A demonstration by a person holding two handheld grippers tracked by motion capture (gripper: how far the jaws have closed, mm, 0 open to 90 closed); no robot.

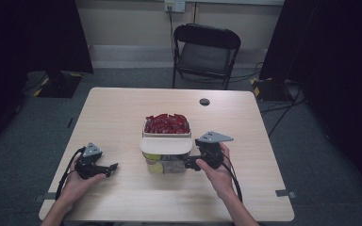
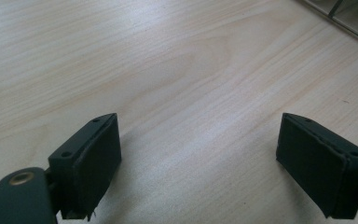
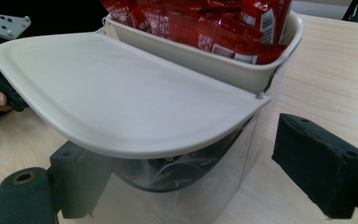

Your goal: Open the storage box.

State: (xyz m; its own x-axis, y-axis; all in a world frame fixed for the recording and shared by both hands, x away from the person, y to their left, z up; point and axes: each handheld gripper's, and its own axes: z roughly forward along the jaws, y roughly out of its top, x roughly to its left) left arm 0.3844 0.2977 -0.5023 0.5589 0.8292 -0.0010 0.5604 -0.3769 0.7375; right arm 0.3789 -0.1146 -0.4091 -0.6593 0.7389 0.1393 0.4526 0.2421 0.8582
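Your left gripper (image 1: 114,166) is parked on the table (image 1: 122,108) well left of the container, jaws spread wide with bare wood between them in the left gripper view. Nothing is held. My read: it's kept clear so the other hand has room, or waiting to steady the box. It points roughly toward the container, so it's a short move to help.

The container (image 1: 166,148) sits mid-table. Its far white tray (image 1: 166,133) is packed with red packets (image 1: 167,123). The white lid (image 1: 166,145) lies about flat on the near side, covering the clear lower bin (image 1: 167,165). In the right gripper view the lid's hinge side meets the tray wall, so it probably swings up from its free near edge. Something dark sits inside the clear bin (image 3: 186,172); can't tell what. A yellow item shows at its left in the high view.

Your right gripper (image 1: 187,163) is at the container's right side, low. Its jaws are open, empty. In the right gripper view, the lid (image 3: 121,102) overhangs the left jaw, which stands under its rim. The right jaw is off to the side, apart from the clear wall. The lid edge sits above the jaw gap, not between the pads. No contact that I can confirm.

Judgement: you're lined up to lift the lid from beneath, or to grip the bin wall.
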